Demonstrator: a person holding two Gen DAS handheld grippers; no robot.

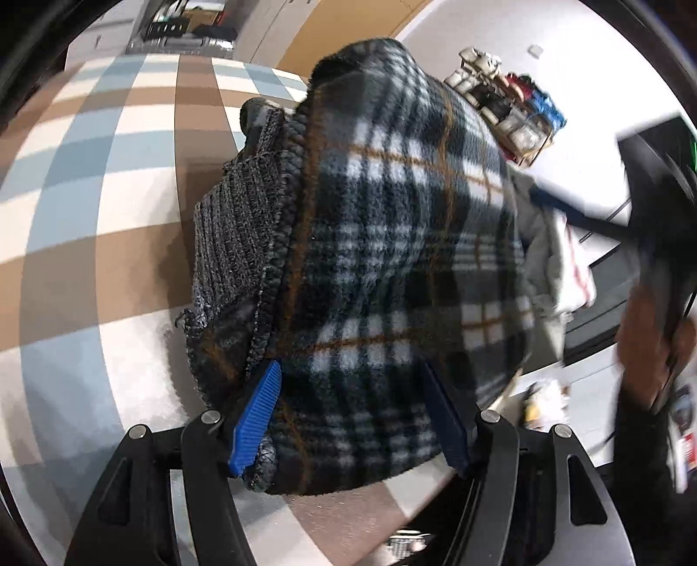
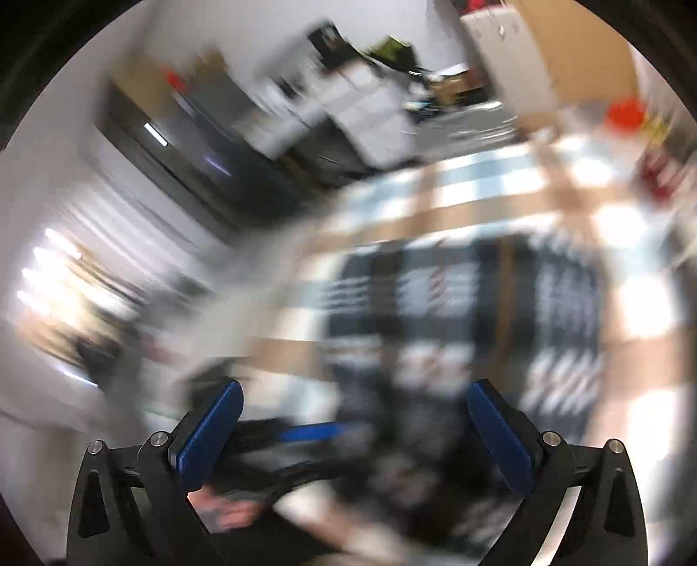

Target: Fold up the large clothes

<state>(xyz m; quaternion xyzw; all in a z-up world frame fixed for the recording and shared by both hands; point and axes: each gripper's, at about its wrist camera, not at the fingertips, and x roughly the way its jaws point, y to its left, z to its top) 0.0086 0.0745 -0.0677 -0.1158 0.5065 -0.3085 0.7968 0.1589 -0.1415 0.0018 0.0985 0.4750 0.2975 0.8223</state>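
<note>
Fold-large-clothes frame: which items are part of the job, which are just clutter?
Job:
- plaid fleece garment with grey knit trim, bundled between the left gripper pads
- right gripper, open, view blurred
- checked table cover

Lying about:
- light cloth pile
- shelf of boxes
- cardboard panel

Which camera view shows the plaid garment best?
The left wrist view. There the plaid garment is sharp and fills the middle of the picture, with its grey knit cuff clear, between the blue fingers of the left gripper. The right wrist view is badly blurred: the garment is only a dark checked smear.
</note>
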